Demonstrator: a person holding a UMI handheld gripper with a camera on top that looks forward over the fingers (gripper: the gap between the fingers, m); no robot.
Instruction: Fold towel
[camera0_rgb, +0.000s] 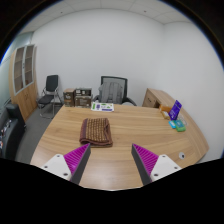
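Tongs: the tongs (109, 160) hang above the near edge of the worktop, spread wide and holding nothing; the purple pads (76, 158) on the inner faces show plainly on both sides.
Towel: a brown striped towel (96, 131) lies flat on the worktop, beyond the fingertips and a little toward the left finger, well apart from both. It looks already doubled into a compact block, though I cannot tell how many layers.
Worktop: a long wooden worktop (135, 128) with bare wood all round the towel, which leaves room to drag or flip a fold.
Far side: a small stack of teal and purple items (177, 118) sits near the right far edge, clear of the towel; something light-coloured (102, 106) lies at the far middle edge, too small to name.
Room: office chairs (114, 90) stand behind the worktop, a wooden cabinet (24, 82) is on the left wall.
Stage: judged from the gap between tongs and towel, this is an approach or a stand-off, not a grasp.
Next move: probably descend toward a near edge or corner of the towel, since a wide opening suits pinching a cloth edge.
Risk: catching only the top layer.
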